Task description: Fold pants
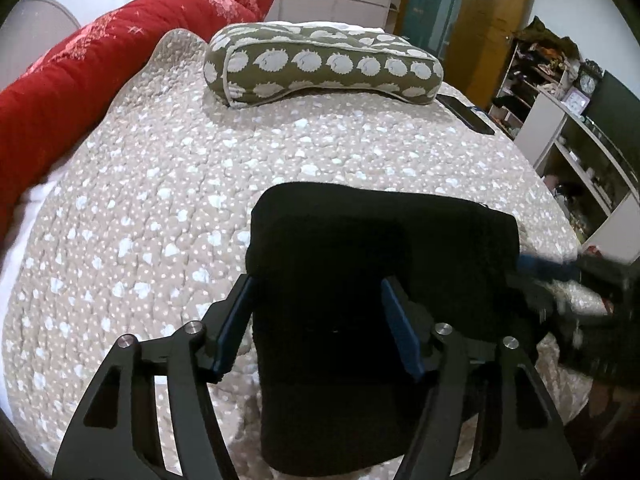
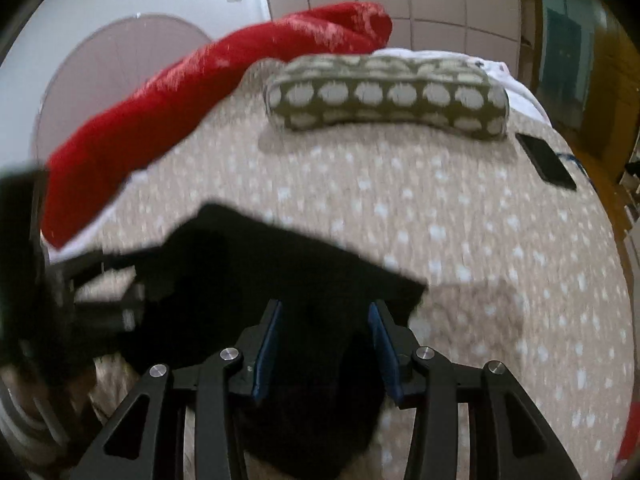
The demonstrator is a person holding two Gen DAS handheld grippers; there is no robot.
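Observation:
The black pants [image 1: 360, 264] lie folded in a thick bundle on the beige dotted bedspread [image 1: 168, 200]. My left gripper [image 1: 316, 288] is open, its blue-padded fingers [image 1: 400, 328] straddling the near part of the bundle. In the right wrist view the pants [image 2: 280, 264] show as a dark blurred mass. My right gripper [image 2: 324, 312] is open with black fabric lying between its fingers [image 2: 268, 348]. The right gripper shows blurred at the right edge of the left wrist view [image 1: 560, 272]. The left gripper shows blurred at the left of the right wrist view [image 2: 80, 280].
An olive pillow [image 1: 320, 64] with white hedgehog prints lies at the far end of the bed. A red quilt [image 1: 100, 68] is rolled along the left side. A black phone [image 1: 466, 114] lies at the right bed edge. Shelves [image 1: 580, 140] stand to the right.

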